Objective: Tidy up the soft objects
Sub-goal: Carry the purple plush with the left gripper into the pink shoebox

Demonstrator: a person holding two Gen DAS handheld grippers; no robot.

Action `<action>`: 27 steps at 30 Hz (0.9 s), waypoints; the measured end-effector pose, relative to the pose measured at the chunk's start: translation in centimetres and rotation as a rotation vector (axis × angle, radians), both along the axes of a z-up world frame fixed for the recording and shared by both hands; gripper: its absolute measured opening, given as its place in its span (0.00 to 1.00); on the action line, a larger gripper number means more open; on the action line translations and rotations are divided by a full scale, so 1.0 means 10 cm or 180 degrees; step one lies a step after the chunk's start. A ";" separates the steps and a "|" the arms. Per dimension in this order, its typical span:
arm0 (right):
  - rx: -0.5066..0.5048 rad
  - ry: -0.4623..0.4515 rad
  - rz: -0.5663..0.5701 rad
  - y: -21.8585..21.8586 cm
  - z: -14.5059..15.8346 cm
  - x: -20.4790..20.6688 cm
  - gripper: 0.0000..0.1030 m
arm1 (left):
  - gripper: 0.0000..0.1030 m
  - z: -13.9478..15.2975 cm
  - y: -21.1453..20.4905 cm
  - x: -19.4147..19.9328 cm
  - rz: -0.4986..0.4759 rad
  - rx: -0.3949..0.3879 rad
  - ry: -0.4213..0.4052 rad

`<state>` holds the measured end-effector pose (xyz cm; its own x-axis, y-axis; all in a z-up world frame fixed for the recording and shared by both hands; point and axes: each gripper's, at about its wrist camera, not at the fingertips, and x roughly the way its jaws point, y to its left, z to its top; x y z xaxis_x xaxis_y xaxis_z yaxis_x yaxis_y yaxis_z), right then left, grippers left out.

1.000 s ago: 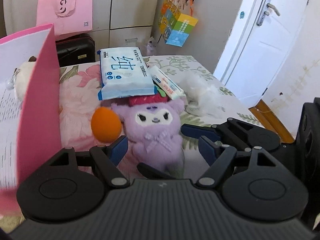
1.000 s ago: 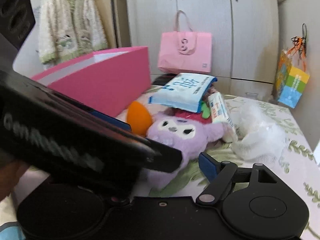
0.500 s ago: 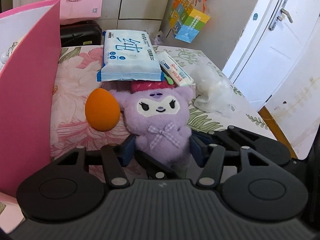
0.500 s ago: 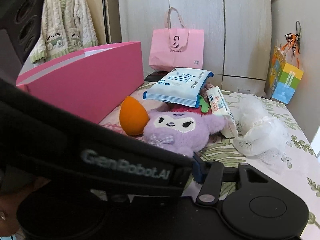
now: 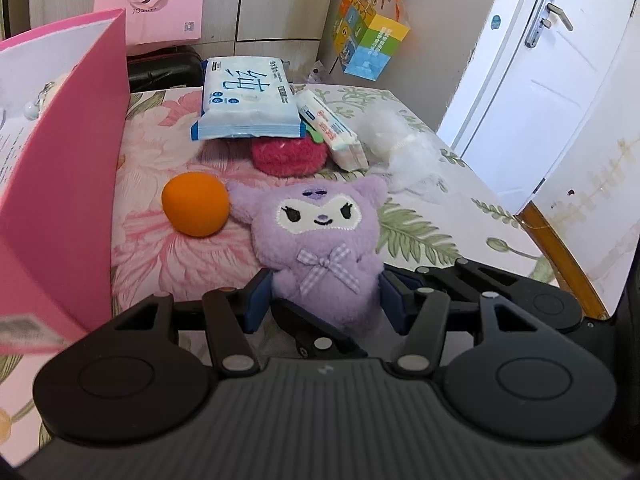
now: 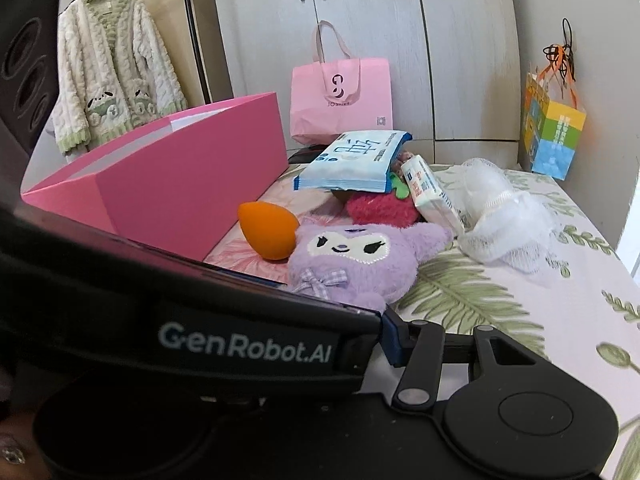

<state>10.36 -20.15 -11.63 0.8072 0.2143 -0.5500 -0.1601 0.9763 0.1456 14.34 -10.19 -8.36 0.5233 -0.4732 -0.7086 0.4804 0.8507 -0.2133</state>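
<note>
1. Left wrist view, writing: the blue-and-white tissue pack [image 5: 247,101] carries large blue Chinese characters; its small print is too fine to read. The pink paper bag [image 5: 160,0] against the cupboard shows a dark logo and a small square code. The slim white packet [image 5: 332,132] has red and blue print, not legible.
2. Left wrist view, task item: the purple plush toy [image 5: 320,240] lies face up on the floral bedspread [image 5: 160,248]. It has a white face patch with stitched black eyes and mouth, pointed ears and a checked lilac bow at the neck.
3. Left wrist view, tool state: the left gripper [image 5: 325,300] is clamped on the plush toy's lower body, one blue pad pressed against each flank.
4. Left wrist view, surroundings: an orange sponge [image 5: 195,204] touches the plush toy's ear. A red fuzzy item [image 5: 288,156] sits beyond, partly under the tissue pack. White netting [image 5: 408,152] lies further to the side. The pink box [image 5: 64,184] stands beside the sponge.
5. Right wrist view, writing: the body of the left gripper crosses the frame and reads "GenRobot.AI".
6. Right wrist view, tool state: only one blue-tipped finger [image 6: 390,334] of the right gripper is visible, just beside the plush toy; the other is hidden, so its opening cannot be determined.
7. Right wrist view, background: a white-and-green cardigan [image 6: 108,68] hangs at the wall.
</note>
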 end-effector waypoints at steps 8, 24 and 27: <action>-0.0020 0.0151 0.0063 0.08 0.11 -0.21 0.55 | 0.53 0.07 0.13 -0.23 0.0011 -0.0068 0.0110; -0.0436 0.0200 0.0462 0.41 0.54 -0.59 0.56 | 0.52 0.44 0.51 -0.64 0.0072 -0.0232 0.0165; -0.0510 0.0177 0.0575 0.52 0.59 -0.67 0.55 | 0.52 0.49 0.61 -0.71 0.0106 -0.0204 0.0173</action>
